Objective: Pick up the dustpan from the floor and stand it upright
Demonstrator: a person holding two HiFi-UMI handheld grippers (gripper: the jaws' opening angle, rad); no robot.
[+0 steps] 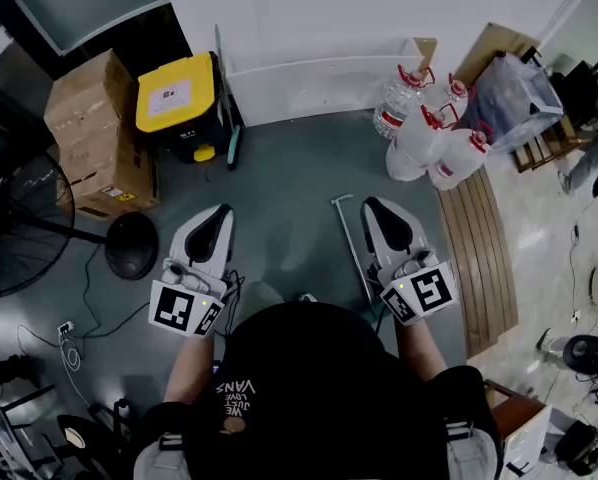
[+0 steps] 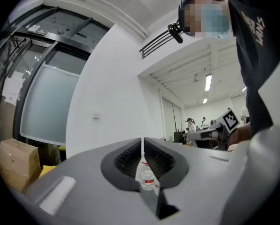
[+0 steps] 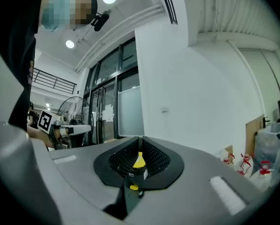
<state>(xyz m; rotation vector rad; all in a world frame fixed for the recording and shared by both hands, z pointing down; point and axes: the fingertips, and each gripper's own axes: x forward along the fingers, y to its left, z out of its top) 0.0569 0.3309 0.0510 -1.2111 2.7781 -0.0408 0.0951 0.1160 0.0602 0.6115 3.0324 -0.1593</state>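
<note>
A long grey handle lies on the grey floor in the head view, just left of my right gripper; its lower end runs under the person, and I cannot make out the pan. My right gripper is level, shut and holds nothing. My left gripper is level too, further left over bare floor, also shut and holding nothing. In the left gripper view the jaws meet in a thin slit. The right gripper view shows the same closed slit.
A black bin with a yellow lid and cardboard boxes stand at the back left. Several water jugs sit at the back right by a wooden board. A fan and a round black base are at the left.
</note>
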